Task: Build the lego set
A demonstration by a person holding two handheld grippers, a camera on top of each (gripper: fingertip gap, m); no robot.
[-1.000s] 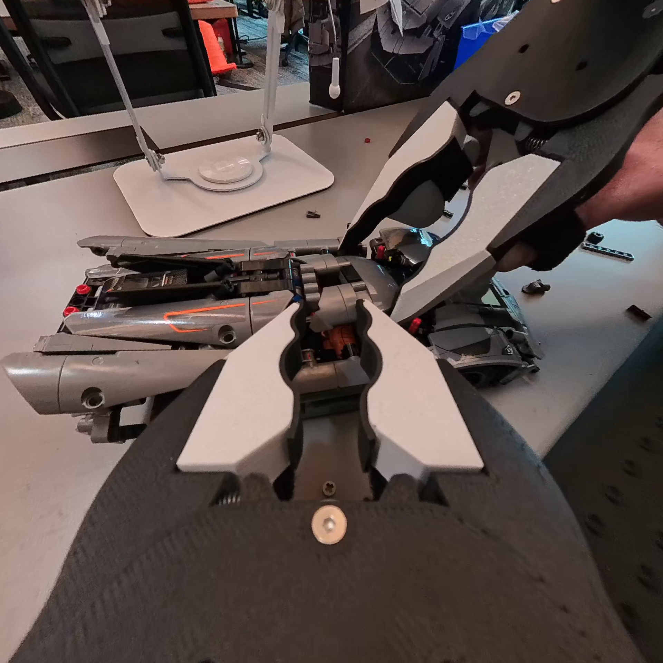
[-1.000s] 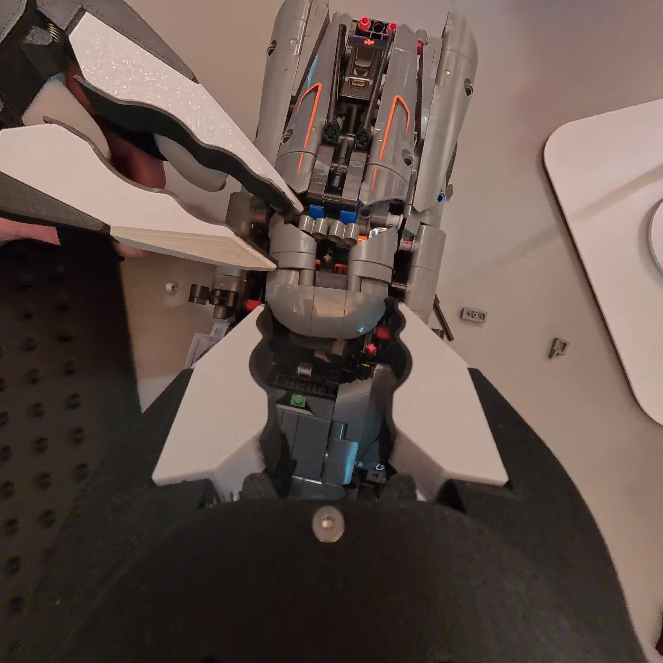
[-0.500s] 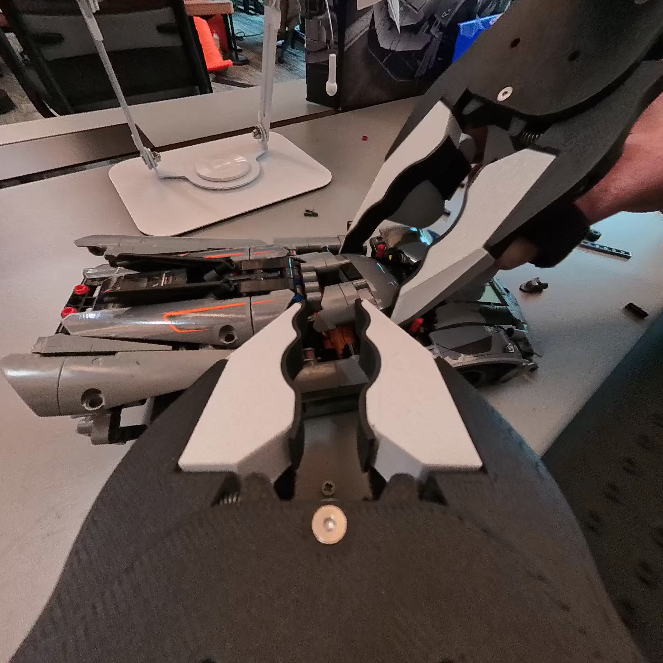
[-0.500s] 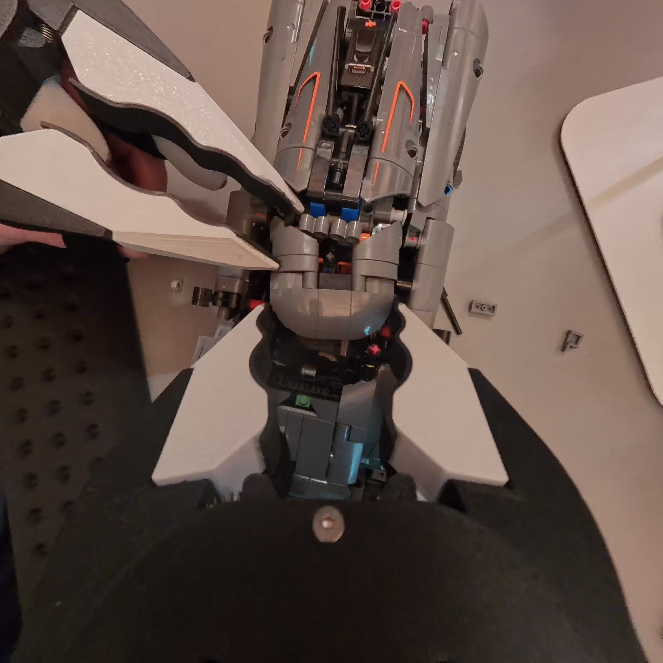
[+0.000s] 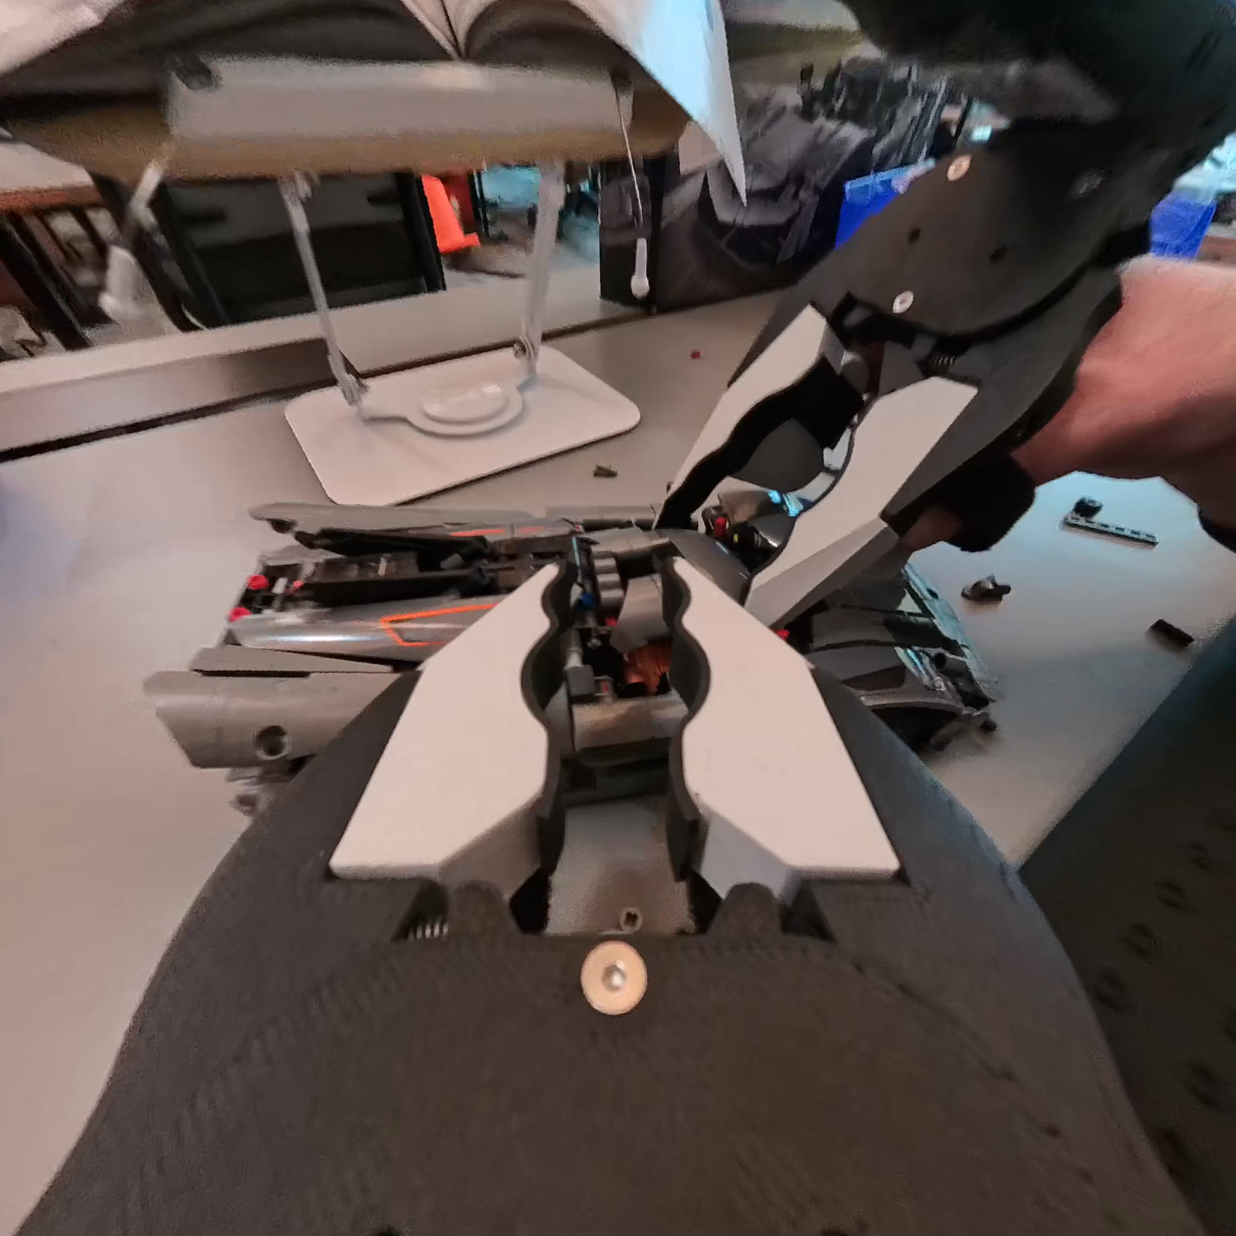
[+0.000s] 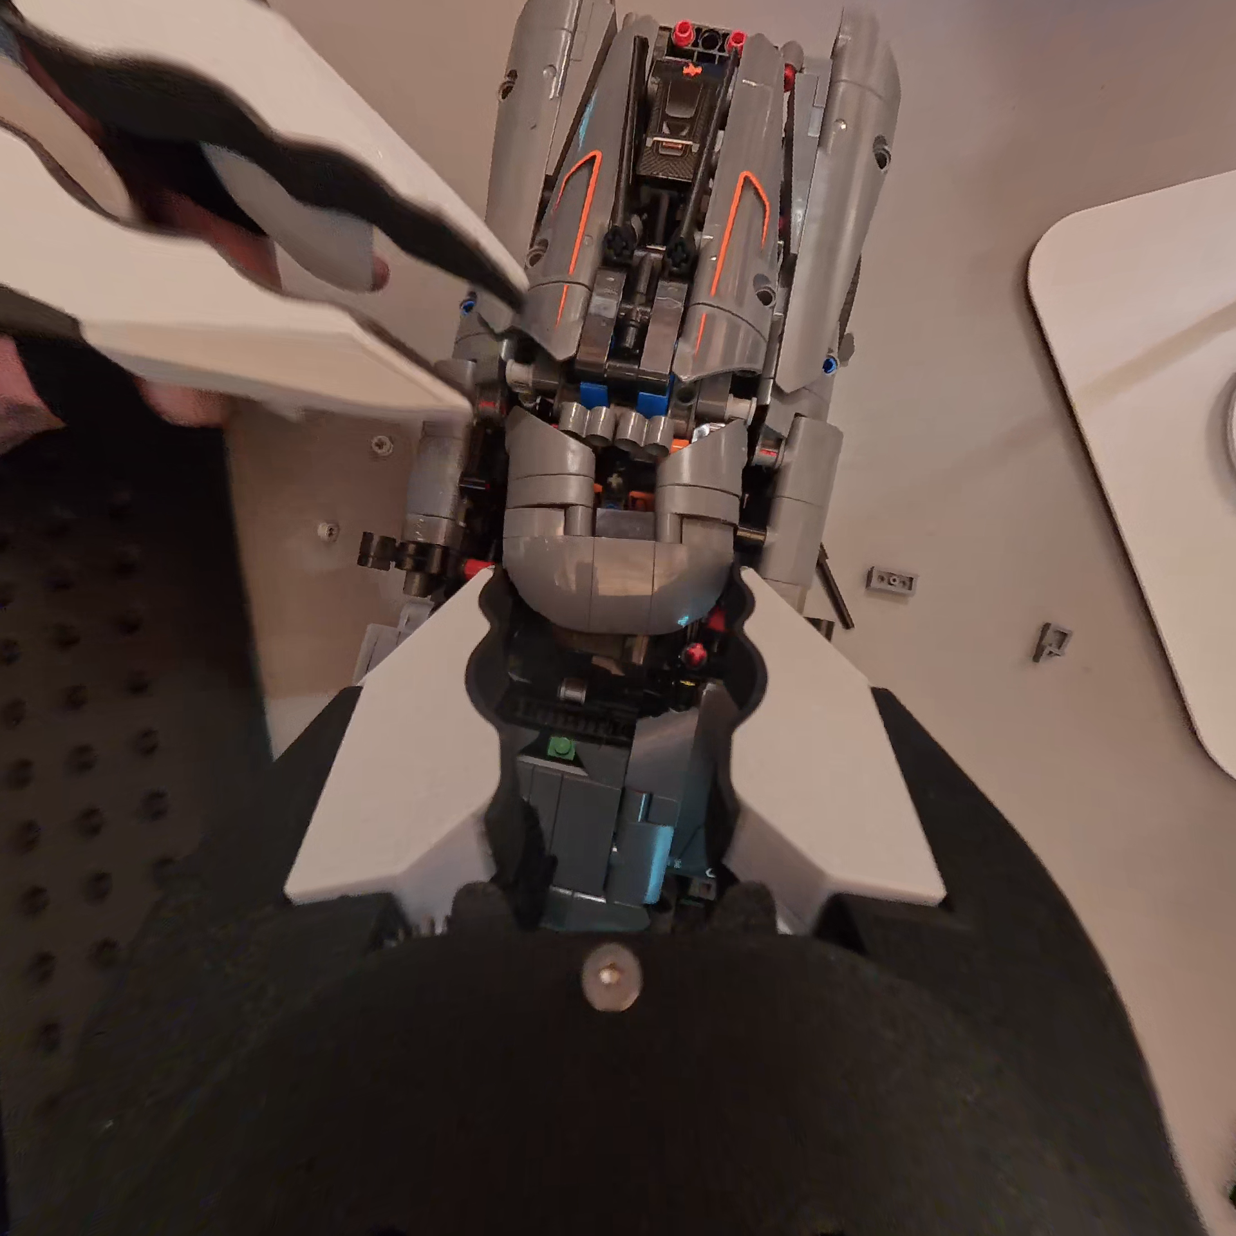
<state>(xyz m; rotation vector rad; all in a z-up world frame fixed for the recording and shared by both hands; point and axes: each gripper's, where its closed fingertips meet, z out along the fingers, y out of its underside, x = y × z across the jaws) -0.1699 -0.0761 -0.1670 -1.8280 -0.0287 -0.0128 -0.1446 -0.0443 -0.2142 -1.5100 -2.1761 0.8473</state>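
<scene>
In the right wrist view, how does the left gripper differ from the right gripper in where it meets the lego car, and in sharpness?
The right gripper straddles the rounded grey part of the lego car, pointing along its length; the left gripper comes in from the car's side, near an orange-lined panel. The right gripper looks sharp; the left gripper is blurred. Both have white fingers, jaws apart, tips at the car.
</scene>
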